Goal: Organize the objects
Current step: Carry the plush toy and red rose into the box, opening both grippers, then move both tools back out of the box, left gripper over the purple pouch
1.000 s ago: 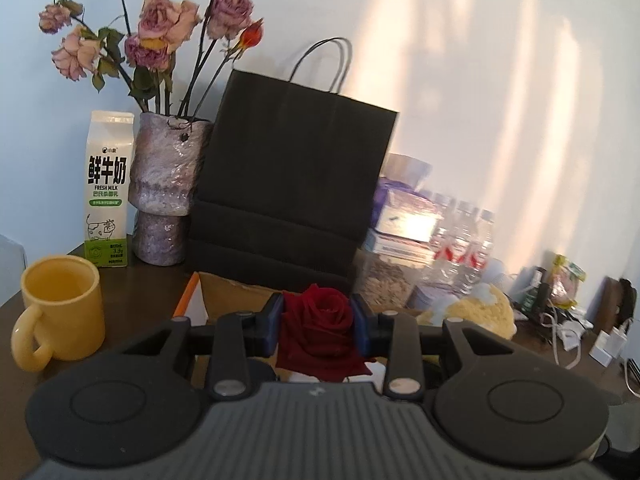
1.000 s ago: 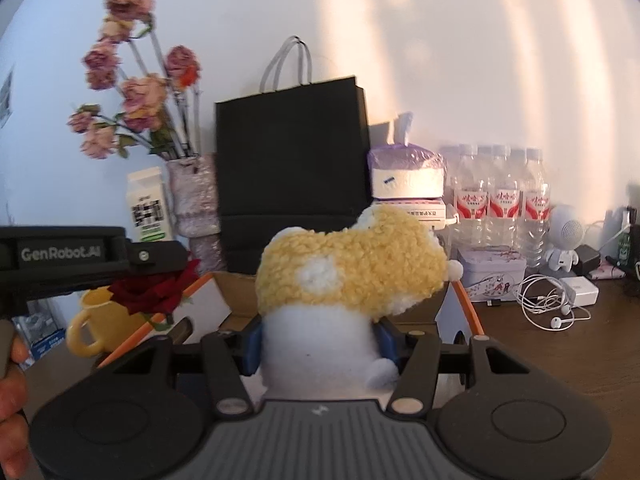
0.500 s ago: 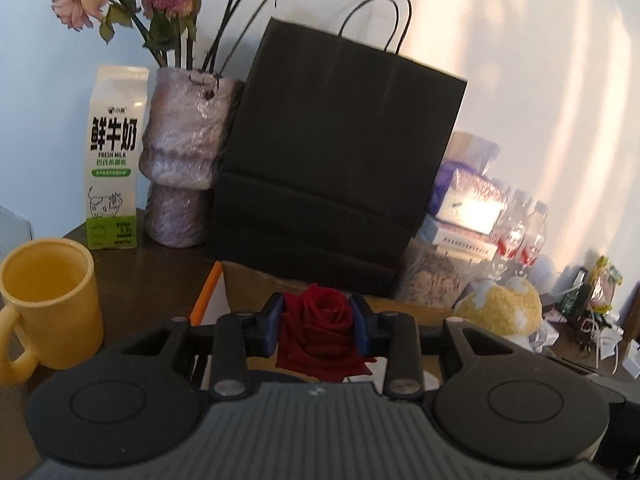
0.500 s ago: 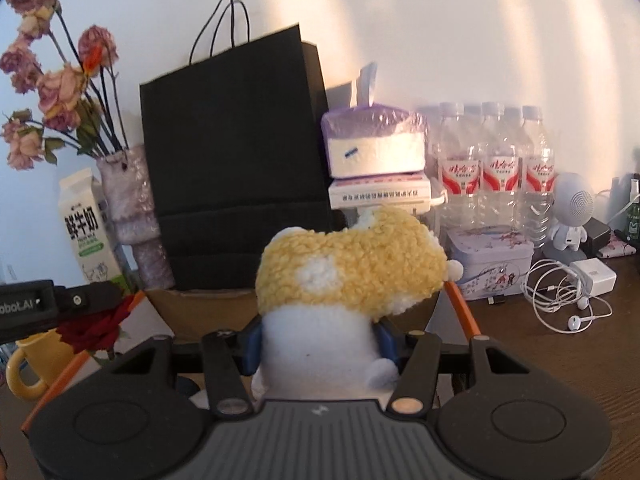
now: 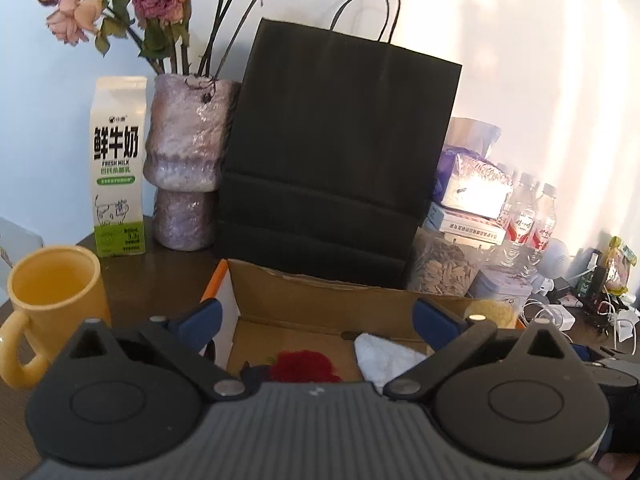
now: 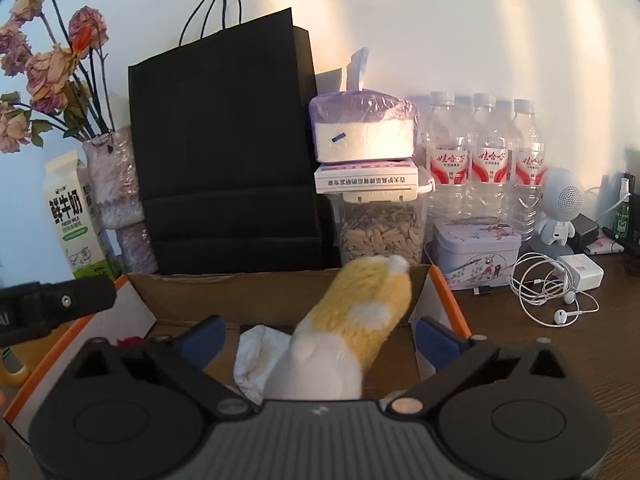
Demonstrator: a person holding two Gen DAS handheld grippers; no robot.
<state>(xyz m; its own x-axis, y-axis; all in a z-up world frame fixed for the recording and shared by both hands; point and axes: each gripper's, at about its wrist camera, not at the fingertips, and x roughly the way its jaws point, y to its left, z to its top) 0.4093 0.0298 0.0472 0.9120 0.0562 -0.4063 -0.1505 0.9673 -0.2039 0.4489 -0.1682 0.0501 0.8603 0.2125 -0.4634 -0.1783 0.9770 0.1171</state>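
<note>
Backdrop: pale wall striped with warm light behind a crowded dark wooden bench (image 6: 520, 344).
Box: cardboard box (image 5: 320, 300) with orange-edged flaps stands open in front of the black paper bag (image 5: 336, 152) — it looks like the place where things are being gathered.
Left gripper: left gripper (image 5: 316, 316) hangs over the box with its jaws opening wide, nothing pressed between the blue pads.
Rose: red rose (image 5: 304, 366) lies on the box floor below that gripper, let go.
Right gripper: right gripper (image 6: 318, 332) also has its jaws opening; the pads stand clear of the toy on both sides.
Plush: yellow-and-white plush toy (image 6: 356, 320) leans inside the box, its head against the far right corner — released, not gripped.
Paper: a crumpled white wad (image 6: 256, 356) sits on the box floor between rose and plush.
Done, as I judge it: two items are in the box.
Left, as I judge it: yellow mug (image 5: 52, 300) stands just beside the box, earphones (image 6: 548, 292) and charger (image 6: 580, 270) lie loose on the bench; whether these belong in the box I cannot tell.
Untouched: milk carton (image 5: 118, 168) and vase of dried flowers (image 5: 184, 160) stand by the wall.
</note>
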